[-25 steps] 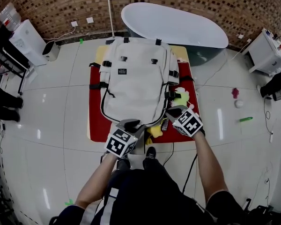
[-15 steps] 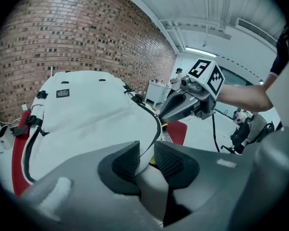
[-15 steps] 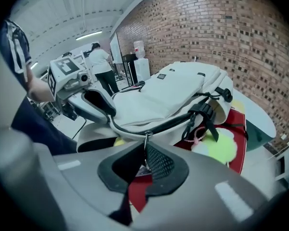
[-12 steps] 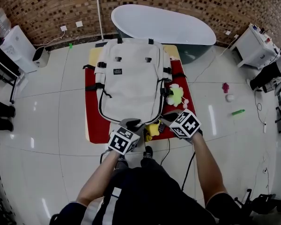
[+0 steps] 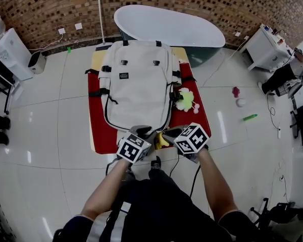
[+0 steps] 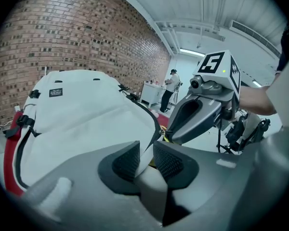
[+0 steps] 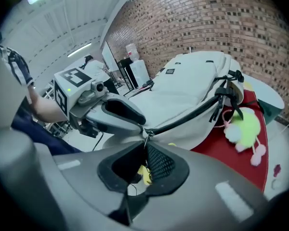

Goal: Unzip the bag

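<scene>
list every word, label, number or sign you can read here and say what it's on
Black label on the front of the white backpack: pale print, too small to read in any view.
Marker cubes: black and white square patterns only, no words or numbers.
Nothing else here bears print that can be made out, so no text can be quoted.

On the mat (image 5: 97,130) lies the bag (image 5: 136,84); tub (image 5: 166,26) behind, toy (image 5: 184,101) right
</scene>
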Demonstrator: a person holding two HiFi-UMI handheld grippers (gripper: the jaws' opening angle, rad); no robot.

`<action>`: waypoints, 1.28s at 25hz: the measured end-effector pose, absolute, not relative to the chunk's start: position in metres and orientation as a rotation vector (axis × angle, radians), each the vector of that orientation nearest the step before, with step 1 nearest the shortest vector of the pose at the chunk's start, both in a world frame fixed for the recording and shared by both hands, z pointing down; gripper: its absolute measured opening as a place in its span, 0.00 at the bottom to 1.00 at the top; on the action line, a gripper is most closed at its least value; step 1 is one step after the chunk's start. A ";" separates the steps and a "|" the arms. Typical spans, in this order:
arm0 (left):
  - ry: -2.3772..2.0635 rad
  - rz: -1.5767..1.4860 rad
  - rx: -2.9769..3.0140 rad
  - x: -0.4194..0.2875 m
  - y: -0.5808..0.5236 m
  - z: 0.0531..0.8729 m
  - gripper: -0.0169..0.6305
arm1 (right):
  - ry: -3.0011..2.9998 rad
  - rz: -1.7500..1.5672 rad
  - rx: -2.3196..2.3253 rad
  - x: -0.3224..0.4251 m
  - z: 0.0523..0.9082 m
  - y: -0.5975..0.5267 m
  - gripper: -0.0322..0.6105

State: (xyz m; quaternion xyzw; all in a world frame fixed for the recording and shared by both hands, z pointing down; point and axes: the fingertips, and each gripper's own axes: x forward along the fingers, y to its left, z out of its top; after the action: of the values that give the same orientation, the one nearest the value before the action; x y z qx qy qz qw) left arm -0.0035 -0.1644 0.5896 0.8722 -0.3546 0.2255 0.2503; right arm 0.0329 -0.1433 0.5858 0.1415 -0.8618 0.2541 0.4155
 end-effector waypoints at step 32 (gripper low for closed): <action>-1.419 0.197 1.754 0.030 -0.157 0.580 0.19 | -2.354 0.212 -0.474 0.061 0.585 -0.125 0.28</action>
State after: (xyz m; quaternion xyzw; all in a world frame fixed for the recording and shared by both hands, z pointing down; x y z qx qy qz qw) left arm 0.0296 -0.1574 0.5797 0.7013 -0.5673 0.0787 0.4245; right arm 0.0607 -0.1248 0.5848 -0.1837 -0.9121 0.0822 0.3572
